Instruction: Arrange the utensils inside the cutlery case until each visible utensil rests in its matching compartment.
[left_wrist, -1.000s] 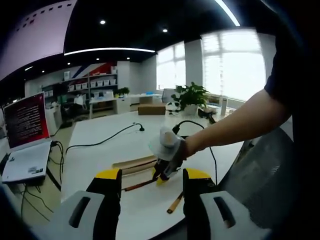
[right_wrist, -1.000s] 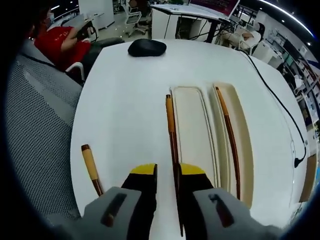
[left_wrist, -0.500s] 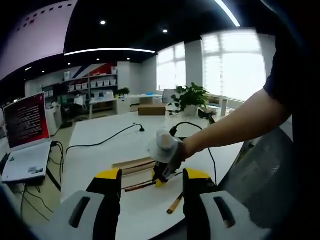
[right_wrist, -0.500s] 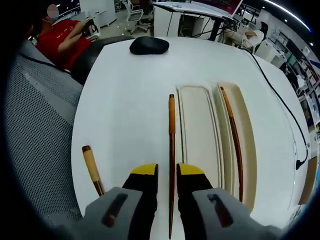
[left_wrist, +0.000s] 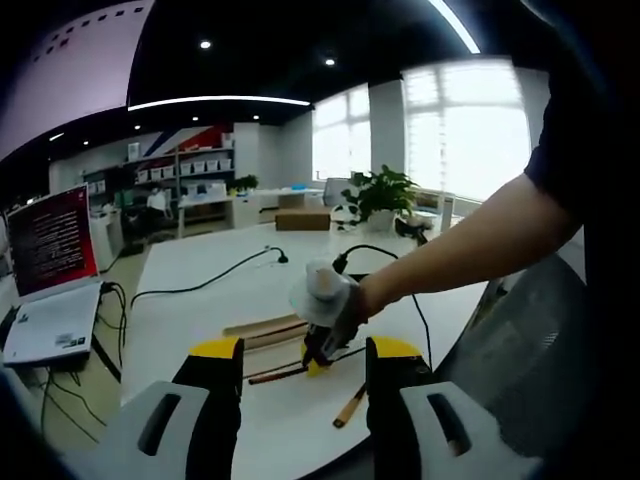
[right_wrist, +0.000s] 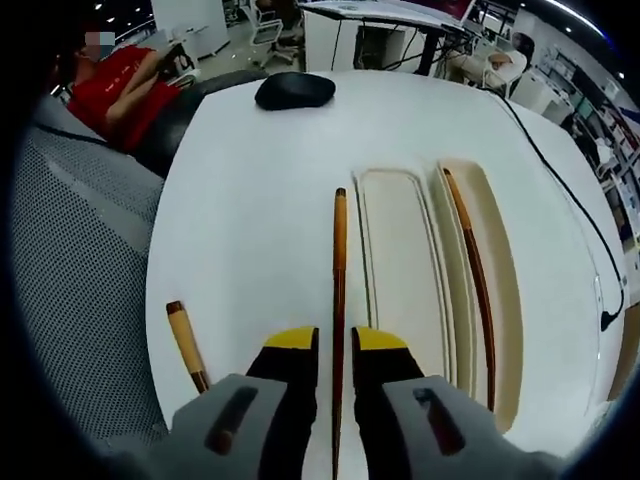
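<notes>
The cream cutlery case has two long compartments. The left one is bare, and a brown chopstick lies in the right one. My right gripper is shut on a second chopstick, which runs straight ahead just left of the case. A wooden-handled utensil lies on the table to the left. In the left gripper view, my left gripper stands open and holds nothing. Beyond it are the right gripper, the case and the wooden-handled utensil.
A black mouse sits at the table's far end and a black cable runs along the right side. A mesh chair stands against the table's left edge. A laptop and a potted plant stand further off.
The chopstick in my right gripper has swung from slanted to in line with the jaws. The right gripper has shifted slightly left in the left gripper view. My left gripper has stayed still.
</notes>
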